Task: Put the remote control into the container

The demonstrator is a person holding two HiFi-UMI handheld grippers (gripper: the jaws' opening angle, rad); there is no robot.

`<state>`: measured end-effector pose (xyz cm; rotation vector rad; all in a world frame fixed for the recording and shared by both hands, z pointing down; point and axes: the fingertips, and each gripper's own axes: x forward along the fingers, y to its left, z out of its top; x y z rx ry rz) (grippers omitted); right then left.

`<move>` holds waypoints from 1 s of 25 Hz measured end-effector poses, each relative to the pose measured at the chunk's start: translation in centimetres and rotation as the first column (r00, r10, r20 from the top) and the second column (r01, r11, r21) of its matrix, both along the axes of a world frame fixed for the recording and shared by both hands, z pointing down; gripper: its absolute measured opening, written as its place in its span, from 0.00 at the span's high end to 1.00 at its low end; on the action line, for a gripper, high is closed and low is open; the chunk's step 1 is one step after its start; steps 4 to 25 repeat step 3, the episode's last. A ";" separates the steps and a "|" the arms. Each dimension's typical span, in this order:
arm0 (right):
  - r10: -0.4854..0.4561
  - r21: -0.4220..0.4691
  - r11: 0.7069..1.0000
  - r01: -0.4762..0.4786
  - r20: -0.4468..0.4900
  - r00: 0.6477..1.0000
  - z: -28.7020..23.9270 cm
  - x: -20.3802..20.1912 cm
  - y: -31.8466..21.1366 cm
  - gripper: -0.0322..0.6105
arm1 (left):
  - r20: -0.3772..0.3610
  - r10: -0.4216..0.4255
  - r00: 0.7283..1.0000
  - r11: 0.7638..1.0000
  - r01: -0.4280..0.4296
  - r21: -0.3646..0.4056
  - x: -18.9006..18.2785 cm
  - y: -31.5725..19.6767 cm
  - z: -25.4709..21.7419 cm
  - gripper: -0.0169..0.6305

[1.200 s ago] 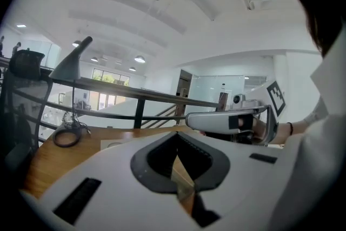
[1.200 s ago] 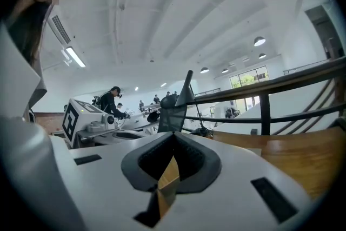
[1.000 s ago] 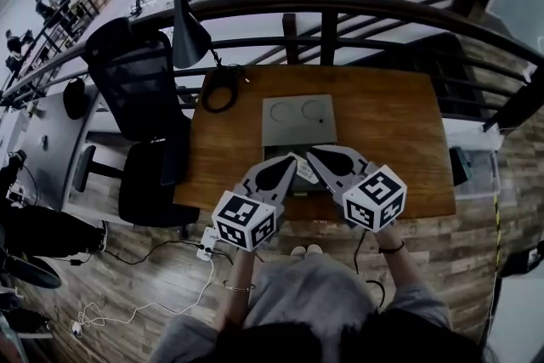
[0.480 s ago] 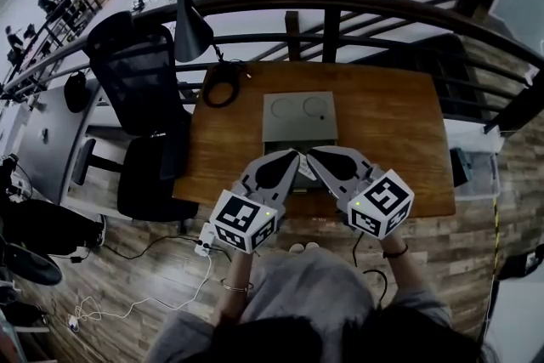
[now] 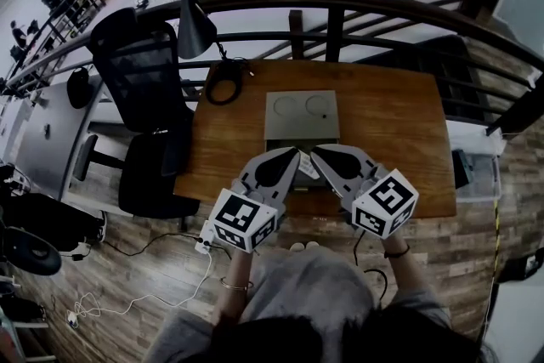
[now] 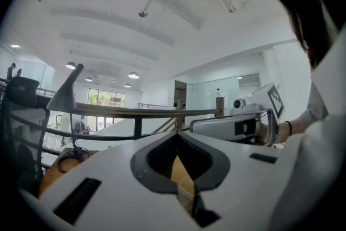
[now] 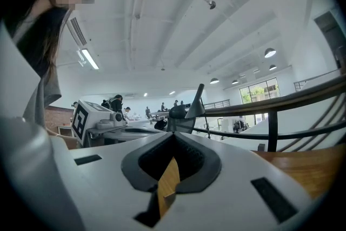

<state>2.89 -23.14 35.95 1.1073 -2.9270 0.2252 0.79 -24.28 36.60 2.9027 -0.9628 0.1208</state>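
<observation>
Though half hidden under the tips of left tool and right tool, visible as a pale sliver just in front of the gray container: remote; can't tell whether touching container or lying inside. Container mid table, flat gray top with two ring marks. Both tools side by side over near table edge, angled inward, tips almost meeting above remote. Left tool jaws together in own view, only a thin slit of wood showing through, nothing clamped. Right tool jaws likewise pressed together, empty. Marker cubes nearest the person, hands behind them. Black lamp by far left corner of table, black loop on the wood below it. Black chair left of table. Dark rail past far edge.
</observation>
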 end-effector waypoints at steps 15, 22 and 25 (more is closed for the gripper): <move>-0.003 0.000 1.000 0.003 0.003 1.000 0.1 0.1 0.0 0.91 | 0.000 0.000 1.000 1.000 0.000 0.002 0.0 0.0 -0.1 0.97; -0.003 0.000 1.000 0.003 0.003 1.000 0.1 0.1 0.0 0.91 | 0.000 0.000 1.000 1.000 0.000 0.002 0.0 0.0 -0.1 0.97; -0.003 0.000 1.000 0.003 0.003 1.000 0.1 0.1 0.0 0.91 | 0.000 0.000 1.000 1.000 0.000 0.002 0.0 0.0 -0.1 0.97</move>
